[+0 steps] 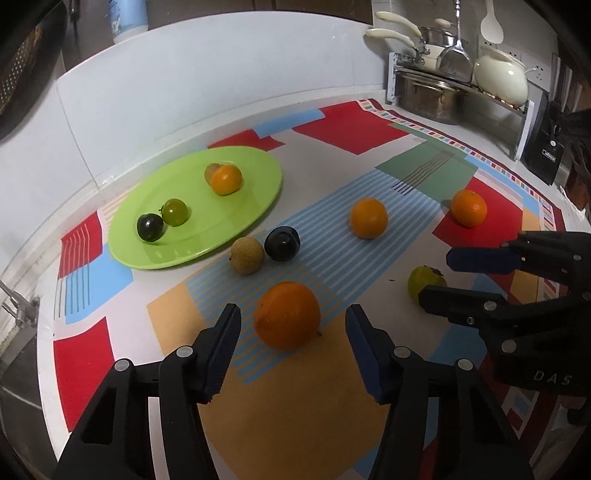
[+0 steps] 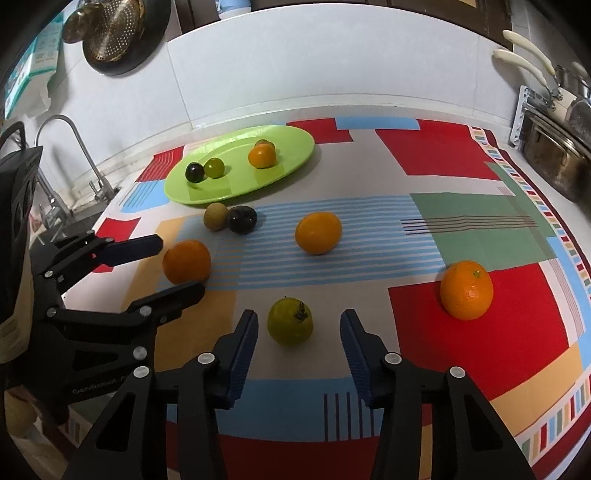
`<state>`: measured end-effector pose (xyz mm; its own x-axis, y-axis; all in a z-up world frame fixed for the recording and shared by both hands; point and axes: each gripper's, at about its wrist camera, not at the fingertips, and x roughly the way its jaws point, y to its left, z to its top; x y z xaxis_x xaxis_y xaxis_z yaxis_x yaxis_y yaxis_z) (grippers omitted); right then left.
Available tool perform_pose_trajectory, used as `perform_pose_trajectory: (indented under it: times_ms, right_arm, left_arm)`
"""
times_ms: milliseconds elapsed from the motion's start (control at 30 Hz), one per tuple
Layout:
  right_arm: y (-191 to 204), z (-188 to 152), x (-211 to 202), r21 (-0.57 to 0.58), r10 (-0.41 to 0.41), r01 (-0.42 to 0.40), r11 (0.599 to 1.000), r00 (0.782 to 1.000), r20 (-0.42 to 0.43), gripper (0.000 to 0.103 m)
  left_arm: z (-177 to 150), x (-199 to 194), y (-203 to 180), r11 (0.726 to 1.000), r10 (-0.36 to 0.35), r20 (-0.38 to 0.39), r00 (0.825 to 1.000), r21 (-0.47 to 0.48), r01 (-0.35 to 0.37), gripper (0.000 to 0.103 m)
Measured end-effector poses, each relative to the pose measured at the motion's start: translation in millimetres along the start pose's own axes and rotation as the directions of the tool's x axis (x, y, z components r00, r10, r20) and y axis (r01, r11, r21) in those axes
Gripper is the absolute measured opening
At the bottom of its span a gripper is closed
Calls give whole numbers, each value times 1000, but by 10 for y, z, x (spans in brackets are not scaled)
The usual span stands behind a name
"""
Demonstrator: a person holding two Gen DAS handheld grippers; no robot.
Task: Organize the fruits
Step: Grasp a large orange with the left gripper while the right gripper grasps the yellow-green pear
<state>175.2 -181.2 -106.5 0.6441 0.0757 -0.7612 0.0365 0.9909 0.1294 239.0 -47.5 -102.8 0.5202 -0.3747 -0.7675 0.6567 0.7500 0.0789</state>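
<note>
The left claw [image 1: 293, 341] is spread wide, and an orange [image 1: 287, 315] is framed between its two fingers without being touched by either; nothing is gripped. The right claw [image 2: 299, 349] is likewise held wide apart, with a green persimmon-like fruit [image 2: 290, 321] seated in the gap, clear of both blue pads. In the left wrist view the same green fruit [image 1: 424, 282] is partly hidden behind the lower finger of the right claw [image 1: 439, 275], so only its upper part is seen.

On the body of the right tool the letters "DAS" can be read in the left wrist view. On the left tool, seen from the right wrist, pale lettering beginning "Gen" is printed, but the rest is too blurred to be made out.

All fruit is laid on a patterned cloth [image 2: 461, 325] covering the surface. Farther out, a second orange [image 2: 467, 290] is set on a red patch to the right, and a third [image 2: 318, 232] on the blue stripes. Beyond those, a brown round fruit [image 2: 215, 216] and a dark plum [image 2: 242, 219] are found touching each other, just beside the green plate [image 2: 295, 157]. On the plate a dark fruit [image 2: 194, 172] and a green grape-like one [image 2: 214, 167] are placed side by side, and a small orange [image 2: 262, 156] is set apart, with another fruit mostly hidden behind it.

At the far wall, a bottle [image 1: 129, 18] with a blue label is cut off by the frame; its writing cannot be read.
</note>
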Motion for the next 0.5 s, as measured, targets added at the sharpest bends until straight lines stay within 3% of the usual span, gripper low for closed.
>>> perform_pose_trajectory:
  times_ms: [333, 500]
  right_arm:
    - [-26, 19, 131, 28, 32, -31, 999, 999, -34, 38]
    - [-18, 29, 150, 23, 42, -41, 999, 998, -45, 29]
  left_arm:
    - [9, 114, 75, 996, -21, -37, 999, -85, 18, 39]
    - [-4, 97, 84, 995, -23, -41, 999, -93, 19, 39]
